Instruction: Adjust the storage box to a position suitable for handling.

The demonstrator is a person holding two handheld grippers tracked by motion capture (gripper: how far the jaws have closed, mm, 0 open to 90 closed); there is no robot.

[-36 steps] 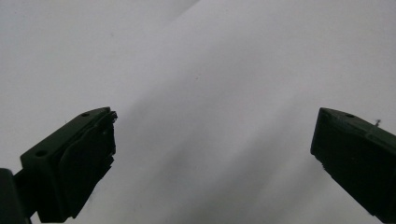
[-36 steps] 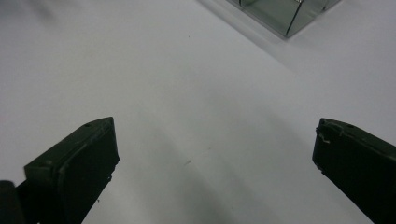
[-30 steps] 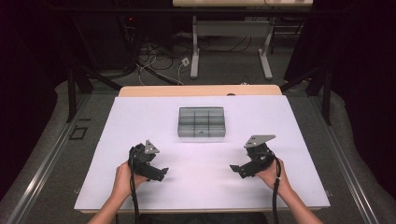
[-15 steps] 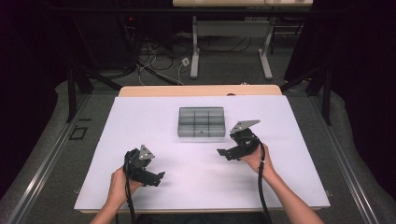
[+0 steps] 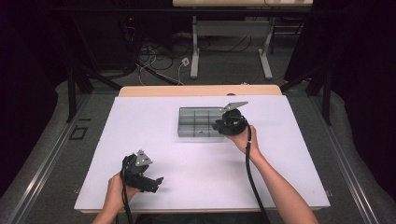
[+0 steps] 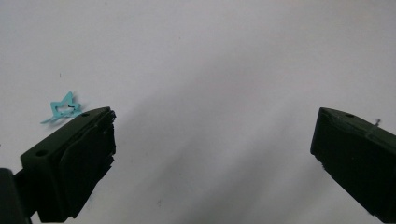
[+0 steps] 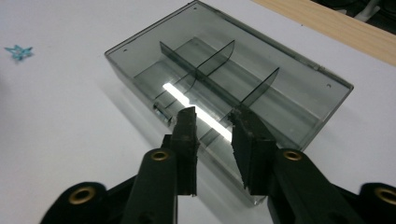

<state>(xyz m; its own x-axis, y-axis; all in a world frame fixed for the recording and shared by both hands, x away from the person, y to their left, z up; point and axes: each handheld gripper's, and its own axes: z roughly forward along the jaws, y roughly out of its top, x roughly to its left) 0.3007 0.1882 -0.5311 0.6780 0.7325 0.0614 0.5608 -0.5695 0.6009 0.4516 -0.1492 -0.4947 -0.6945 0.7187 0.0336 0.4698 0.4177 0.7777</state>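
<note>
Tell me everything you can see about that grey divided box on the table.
The grey box is a shallow, see-through smoky plastic tray, open on top, split by thin dividers into compartments that look empty. It sits flat on the white table toward the far side. The right gripper hovers at its near wall, jaws slightly apart.

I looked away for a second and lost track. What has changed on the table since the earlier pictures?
The right gripper moved forward and inward from the near right of the table to the grey divider box, its jaws now close together at the box's near wall, holding nothing. The left gripper drew back slightly toward the near edge, jaws wide open. The box stayed put.
</note>
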